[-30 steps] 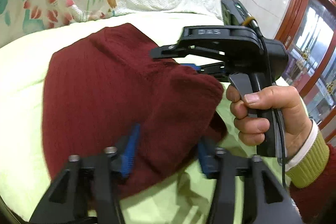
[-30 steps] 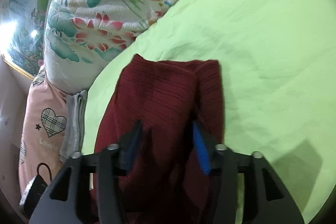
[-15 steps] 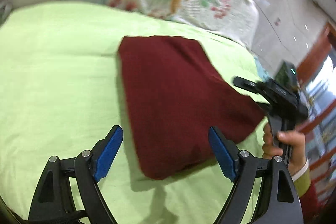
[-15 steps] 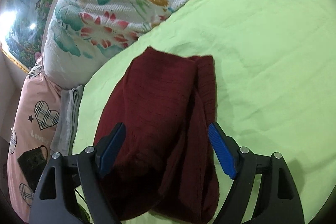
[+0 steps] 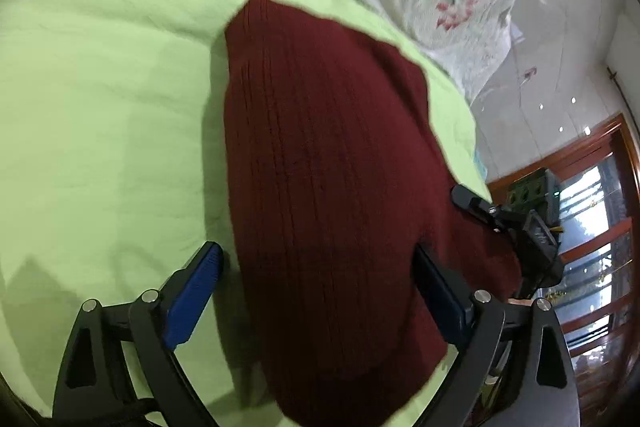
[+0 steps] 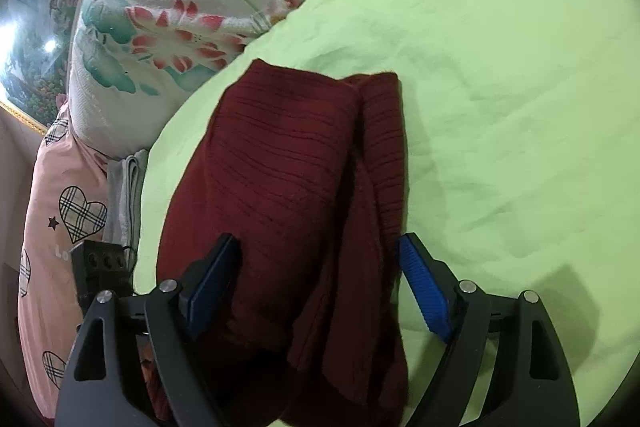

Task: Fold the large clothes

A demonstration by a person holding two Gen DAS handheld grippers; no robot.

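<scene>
Left gripper (image 5: 316, 291): angled down over the sweater's near end, jaws opening wide, blue pads clear of the knit on either side (nothing pinched).
Right gripper (image 6: 320, 287): angled down, jaws spread, sweater between the pads; whether the left pad touches the knit I cannot tell.
Sweater (image 5: 320, 163): dark red ribbed knit, folded into a compact bundle, lying on the bed sheet.
Bed sheet (image 5: 100, 75): pale green, lightly creased.
Floral blanket (image 6: 180, 7): heaped at the sheet's far edge.
Pink pillow (image 6: 52, 227): plaid hearts, beside the blanket.
Room: glossy tiled wall, wood-framed door (image 5: 600, 195).
</scene>
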